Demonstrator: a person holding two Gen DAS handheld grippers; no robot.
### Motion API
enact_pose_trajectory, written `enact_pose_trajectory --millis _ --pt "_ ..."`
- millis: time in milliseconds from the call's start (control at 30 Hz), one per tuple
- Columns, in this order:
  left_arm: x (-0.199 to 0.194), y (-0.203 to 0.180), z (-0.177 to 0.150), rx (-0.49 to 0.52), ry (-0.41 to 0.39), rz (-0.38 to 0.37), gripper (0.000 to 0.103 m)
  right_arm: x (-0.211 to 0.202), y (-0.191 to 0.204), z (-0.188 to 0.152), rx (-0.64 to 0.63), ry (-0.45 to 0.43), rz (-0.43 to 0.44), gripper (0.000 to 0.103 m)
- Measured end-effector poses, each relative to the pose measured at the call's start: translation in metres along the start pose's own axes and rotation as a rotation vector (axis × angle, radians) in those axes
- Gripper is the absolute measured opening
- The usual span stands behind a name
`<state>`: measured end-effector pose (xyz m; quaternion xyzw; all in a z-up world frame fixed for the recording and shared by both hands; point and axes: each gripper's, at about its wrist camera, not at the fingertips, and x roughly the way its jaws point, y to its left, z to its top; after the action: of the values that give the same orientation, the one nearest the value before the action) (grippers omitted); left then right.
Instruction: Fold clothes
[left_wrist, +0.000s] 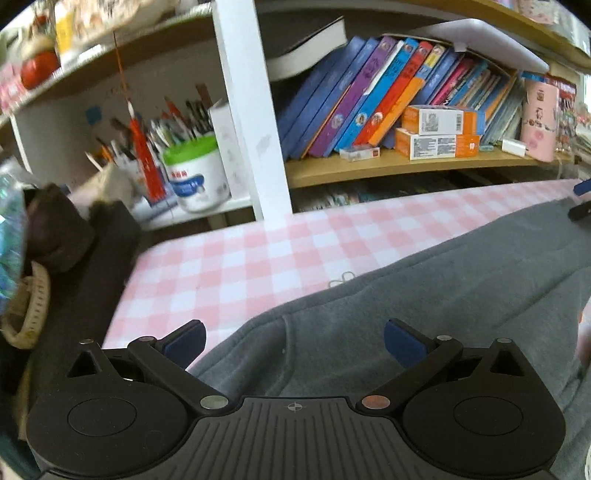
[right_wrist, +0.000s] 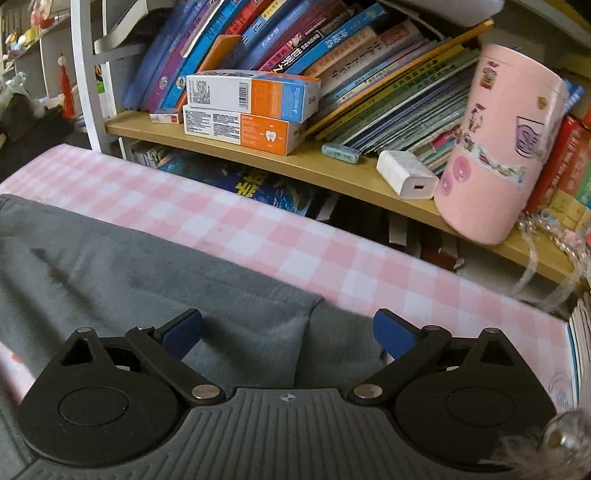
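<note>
A grey fleece garment (left_wrist: 424, 295) lies spread on the pink checked tablecloth (left_wrist: 229, 266). My left gripper (left_wrist: 293, 341) hovers open just above its near left edge, blue pads wide apart with nothing between them. In the right wrist view the same grey garment (right_wrist: 147, 266) fills the lower left, with a seam and a corner near the middle. My right gripper (right_wrist: 288, 334) stands open over that corner, holding nothing. The right gripper's tip (left_wrist: 581, 201) shows at the far right of the left wrist view.
A wooden shelf (right_wrist: 332, 170) behind the table holds leaning books (left_wrist: 369, 99), orange and white boxes (right_wrist: 251, 110), a white charger (right_wrist: 406, 173) and a pink canister (right_wrist: 498, 147). A green-lidded tub (left_wrist: 195, 173) with pens stands back left. A dark object (left_wrist: 92, 251) lies off the table's left edge.
</note>
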<state>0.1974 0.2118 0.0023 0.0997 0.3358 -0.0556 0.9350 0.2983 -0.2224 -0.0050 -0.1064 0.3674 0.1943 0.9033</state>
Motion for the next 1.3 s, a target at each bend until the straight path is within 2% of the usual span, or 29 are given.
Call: enact_pose_trajectory --millis 67,200,300,467,600,667,700,733,767,800,833,867,900,933,1033,1133,1200,1300 --pt "0.012 0.003 0.004 0.022 0.022 0.019 0.103 0.004 -0.002 0.003 -0.008 -0.014 0.013 0.097" --pt "0.034 -0.001 0.007 0.137 0.072 0.066 0.101 0.015 -0.007 0.011 -0.017 -0.025 0.054 0.090" --pt "0.043 0.003 0.009 0.151 0.084 0.025 0.099 0.022 -0.007 0.014 -0.049 -0.015 0.089 0.090" --pt "0.052 0.024 0.010 0.075 0.108 -0.088 0.098 0.032 -0.014 0.014 -0.027 0.016 0.134 0.090" --pt "0.054 0.032 0.007 0.025 0.106 -0.138 0.096 0.039 -0.020 0.010 0.005 0.037 0.138 0.089" --pt "0.052 0.033 0.006 0.006 0.103 -0.171 0.086 0.038 -0.022 0.009 0.022 0.028 0.141 0.085" --pt "0.051 0.033 0.005 -0.004 0.101 -0.188 0.078 0.036 -0.022 0.008 0.022 0.025 0.141 0.079" --pt "0.050 0.033 0.005 -0.013 0.099 -0.205 0.068 0.035 -0.022 0.008 0.023 0.023 0.142 0.069" --pt "0.049 0.033 0.006 -0.017 0.100 -0.218 0.063 0.032 -0.022 0.008 0.024 0.023 0.144 0.054" --pt "0.048 0.031 0.006 -0.019 0.104 -0.228 0.053 0.030 -0.023 0.008 0.029 0.026 0.147 0.046" --pt "0.047 0.029 0.007 -0.019 0.110 -0.236 0.044 0.027 -0.023 0.008 0.037 0.035 0.150 0.033" --pt "0.045 0.027 0.007 -0.014 0.116 -0.248 0.038 0.025 -0.024 0.009 0.045 0.045 0.158 0.025" --pt "0.043 0.025 0.008 -0.007 0.122 -0.263 0.023 0.022 -0.022 0.008 0.043 0.054 0.160 0.022" --pt "0.041 0.022 0.008 0.015 0.126 -0.265 0.015 0.020 -0.019 0.008 0.033 0.061 0.155 0.019" --pt "0.027 0.007 0.010 0.103 0.114 -0.189 0.011 0.005 -0.008 0.006 -0.009 0.049 0.111 0.016" --pt "0.000 0.001 0.016 0.117 0.040 -0.141 0.011 -0.027 0.004 0.005 -0.043 -0.062 0.023 0.016" --pt "-0.024 -0.002 0.017 0.116 -0.014 -0.130 0.011 -0.058 0.013 0.000 -0.065 -0.139 -0.010 0.016" --pt "-0.063 -0.007 0.007 0.091 -0.091 -0.132 0.011 -0.101 0.025 -0.016 -0.084 -0.204 -0.029 0.016"
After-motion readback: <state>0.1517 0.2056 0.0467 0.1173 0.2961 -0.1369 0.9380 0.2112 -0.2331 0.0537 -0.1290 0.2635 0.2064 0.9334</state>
